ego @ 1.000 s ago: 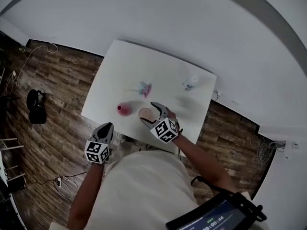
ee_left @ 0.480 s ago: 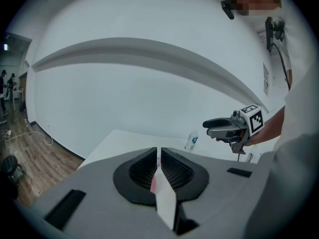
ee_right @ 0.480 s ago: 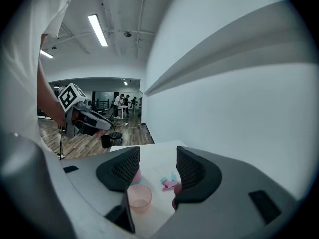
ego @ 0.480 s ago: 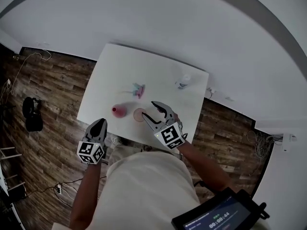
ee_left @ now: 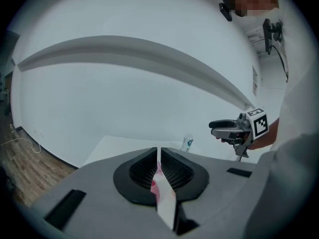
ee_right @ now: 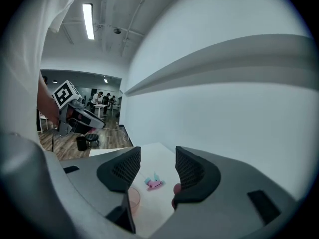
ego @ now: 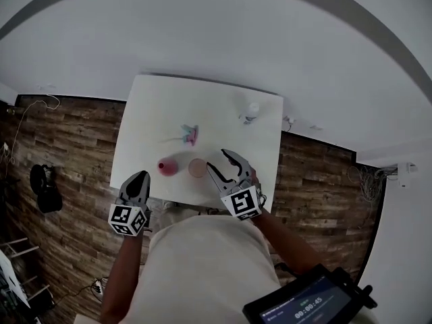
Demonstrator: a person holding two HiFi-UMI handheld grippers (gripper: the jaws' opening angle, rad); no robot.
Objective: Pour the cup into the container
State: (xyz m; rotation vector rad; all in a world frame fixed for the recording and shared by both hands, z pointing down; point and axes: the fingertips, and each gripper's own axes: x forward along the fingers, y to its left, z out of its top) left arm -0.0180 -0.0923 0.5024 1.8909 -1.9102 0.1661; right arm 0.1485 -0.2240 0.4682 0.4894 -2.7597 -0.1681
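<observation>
We see cup (ego: 196, 168) & container (ego: 167, 167) upright on desk (ego: 169, 106), unheld; pour status unclear. L gripper (ego: 138, 176) is closed; R gripper (ego: 217, 159) has just been narrowing, nothing between its jaws.

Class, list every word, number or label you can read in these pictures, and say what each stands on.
"00:00:45", faintly, on the tablet screen at the person's waist; the line above it is too blurred to read.
Bottle label: too small to read.
Marker cubes: black-and-white squares only, no words.
</observation>
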